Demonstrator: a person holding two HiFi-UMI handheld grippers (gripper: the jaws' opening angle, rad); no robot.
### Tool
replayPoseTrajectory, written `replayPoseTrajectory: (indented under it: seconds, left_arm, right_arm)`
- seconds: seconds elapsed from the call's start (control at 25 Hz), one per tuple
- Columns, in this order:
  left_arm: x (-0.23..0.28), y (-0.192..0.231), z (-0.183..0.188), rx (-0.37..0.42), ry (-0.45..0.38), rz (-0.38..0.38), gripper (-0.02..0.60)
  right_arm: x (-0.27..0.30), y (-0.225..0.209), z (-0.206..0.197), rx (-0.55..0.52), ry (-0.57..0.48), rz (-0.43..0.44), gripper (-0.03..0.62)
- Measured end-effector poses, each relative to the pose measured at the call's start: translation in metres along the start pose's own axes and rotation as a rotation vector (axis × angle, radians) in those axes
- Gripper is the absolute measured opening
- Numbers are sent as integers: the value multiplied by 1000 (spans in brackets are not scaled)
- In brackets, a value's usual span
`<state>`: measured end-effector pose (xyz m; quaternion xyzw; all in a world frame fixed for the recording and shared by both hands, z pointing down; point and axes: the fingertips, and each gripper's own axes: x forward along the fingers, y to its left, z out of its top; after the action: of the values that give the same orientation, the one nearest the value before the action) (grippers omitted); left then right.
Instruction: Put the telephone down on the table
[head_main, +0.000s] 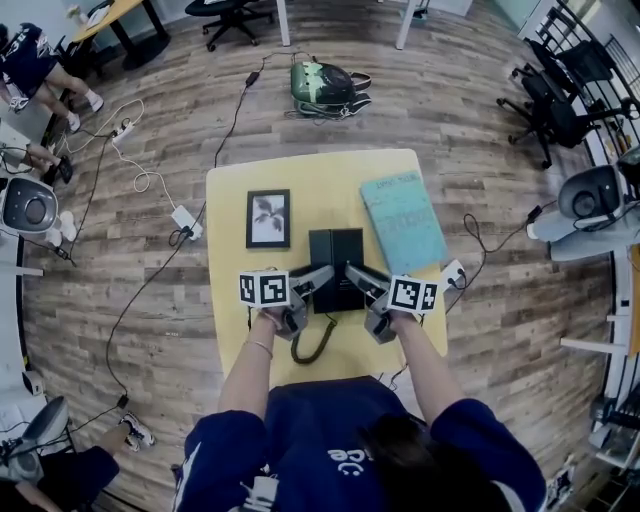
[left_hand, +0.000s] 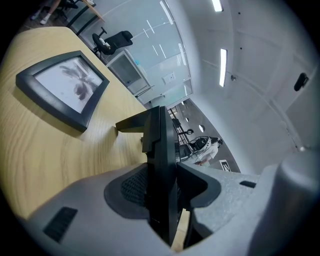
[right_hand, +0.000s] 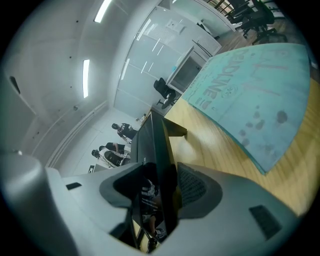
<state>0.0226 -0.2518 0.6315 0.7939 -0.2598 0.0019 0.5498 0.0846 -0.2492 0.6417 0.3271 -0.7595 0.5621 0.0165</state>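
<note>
From above, over the person's shoulders, the black telephone (head_main: 335, 255) sits at the middle of the yellow table (head_main: 230, 330), between a framed picture (head_main: 268, 218) on one side and a teal book (head_main: 402, 220) on the other. The left gripper (head_main: 318, 277) and the right gripper (head_main: 355, 275) come at it from opposite sides. That makes sense for a wide, awkward body: held at both flanks, it stays level. Its coiled cord (head_main: 315, 345) trails toward the person on the near part of the table, out of the way.

In the left gripper view, the left gripper (left_hand: 162, 187) has its jaws clamped on a thin black edge of the telephone (left_hand: 159, 135), the ribbed pads pressing it from both sides. The framed picture (left_hand: 62, 87) lies flat just beyond, and a foot of the set hangs very low over the wood (left_hand: 50, 150). I cannot tell whether it touches.

In the right gripper view, the right gripper (right_hand: 160, 192) grips the other edge of the telephone (right_hand: 152, 145) the same way, pads tight on the panel. The teal book (right_hand: 250, 90) lies close alongside, so I'd judge the set must go straight down into the gap between book and picture.
</note>
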Motion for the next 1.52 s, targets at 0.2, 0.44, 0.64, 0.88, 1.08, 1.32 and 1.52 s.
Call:
replayPoseTrajectory:
  seconds: [0.2,0.44,0.64,0.88,1.08,1.32,1.52]
  left_arm:
    - [3,3,-4,-6,20,5,178]
    - [4,7,-5,2,32,18,178]
    - [4,9,-5,18,27,41,179]
    - [4,11,-8,20,7,80,184]
    - [-1,11,-7,59,-9,174,190]
    - [-28,9,5,194,-62,335,190]
    - [-52,-14,8,300,-112,379,190]
  right_arm:
    - [0,-3,-3,-21,23,-5,219]
    - [3,-6,-5,-29,47,-1,221]
    - [5,-6,-6,-36,52,-1,222]
    - [5,-4,-8,-16,23,43,270]
    - [5,-5,-10,-50,-29,-32,333]
    - [-16,-10,-1,-162,-119,-175,382]
    - [-43,2,8,-246,-172,-196,382]
